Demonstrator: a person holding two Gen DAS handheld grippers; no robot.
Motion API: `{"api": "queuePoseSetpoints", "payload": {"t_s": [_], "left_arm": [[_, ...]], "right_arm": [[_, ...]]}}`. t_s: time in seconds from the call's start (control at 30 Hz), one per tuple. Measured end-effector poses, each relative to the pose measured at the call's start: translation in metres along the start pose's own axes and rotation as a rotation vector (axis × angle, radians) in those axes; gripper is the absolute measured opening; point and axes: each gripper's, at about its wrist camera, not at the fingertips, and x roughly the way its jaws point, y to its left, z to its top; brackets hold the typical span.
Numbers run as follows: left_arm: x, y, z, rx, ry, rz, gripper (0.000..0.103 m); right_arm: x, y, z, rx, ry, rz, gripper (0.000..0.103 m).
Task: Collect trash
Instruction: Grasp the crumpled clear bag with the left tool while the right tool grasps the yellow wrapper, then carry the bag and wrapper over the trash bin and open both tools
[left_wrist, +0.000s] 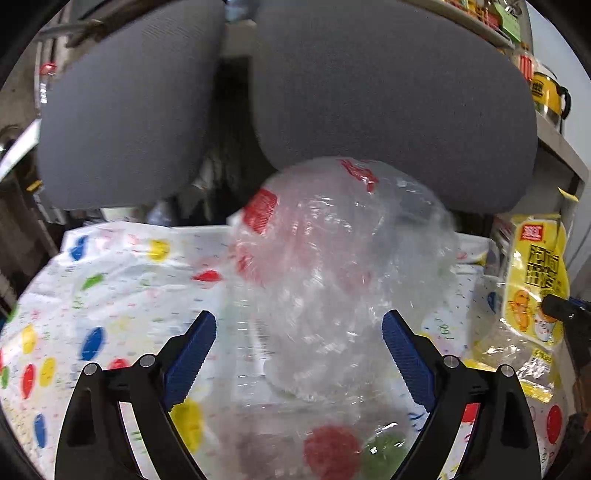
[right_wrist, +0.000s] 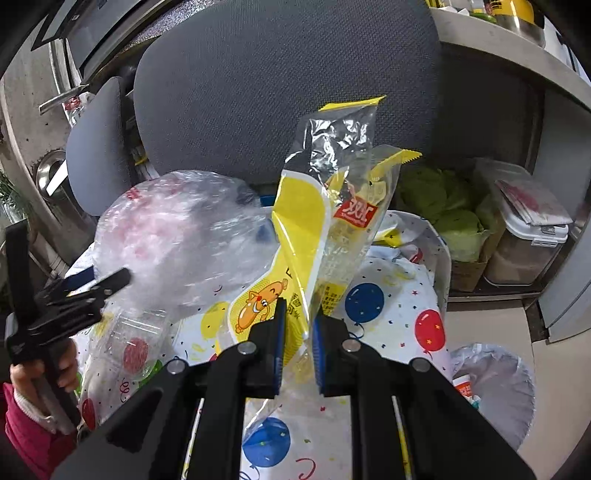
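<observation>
A crumpled clear plastic bag (left_wrist: 332, 266) with red print lies on the balloon-print tablecloth (left_wrist: 110, 280). My left gripper (left_wrist: 299, 325) is open, its blue fingers either side of the bag's near end. My right gripper (right_wrist: 298, 325) is shut on a yellow sausage wrapper (right_wrist: 314, 229) and holds it upright above the table. The wrapper also shows at the right of the left wrist view (left_wrist: 535, 280). The clear bag (right_wrist: 184, 236) and the left gripper (right_wrist: 92, 291) show at the left of the right wrist view.
Two grey chair backs (left_wrist: 388, 110) stand right behind the table. A bin lined with a clear bag (right_wrist: 495, 387) sits on the floor at the right. Shelves with green bags (right_wrist: 443, 206) and a lidded box (right_wrist: 528, 236) stand behind it.
</observation>
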Motion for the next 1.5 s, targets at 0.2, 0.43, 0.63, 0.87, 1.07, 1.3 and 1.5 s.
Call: {"api": "queuePoseSetpoints", "payload": {"t_s": [0.2,0.43,0.63,0.87,1.07,1.3,1.5], "left_arm": [[0.017,-0.016,0.006,0.028,0.032,-0.077,0.061],[-0.031,-0.033,0.010,0.065,-0.065,-0.114,0.015],[-0.110,-0.030,0.024,0.005,-0.212,-0.100,0.015],[-0.182,-0.049,0.015,0.005,-0.329,-0.102,0.015],[-0.177,-0.101,-0.019,0.016,-0.256,-0.218,0.015],[-0.135,-0.199,-0.053,0.137,-0.078,-0.404,0.015],[-0.095,-0.277,-0.071,0.245,0.058,-0.484,0.015]], "right_arm": [[0.008,-0.002,0.002,0.005,0.009,0.022,0.013],[-0.013,-0.005,0.001,0.019,-0.030,0.037,0.013],[-0.059,-0.005,-0.004,0.020,-0.109,0.025,0.013],[-0.123,-0.036,-0.029,0.051,-0.192,-0.051,0.013],[-0.167,-0.084,-0.065,0.114,-0.201,-0.162,0.013],[-0.201,-0.140,-0.112,0.213,-0.173,-0.299,0.013],[-0.199,-0.181,-0.141,0.262,-0.106,-0.409,0.013]]}}
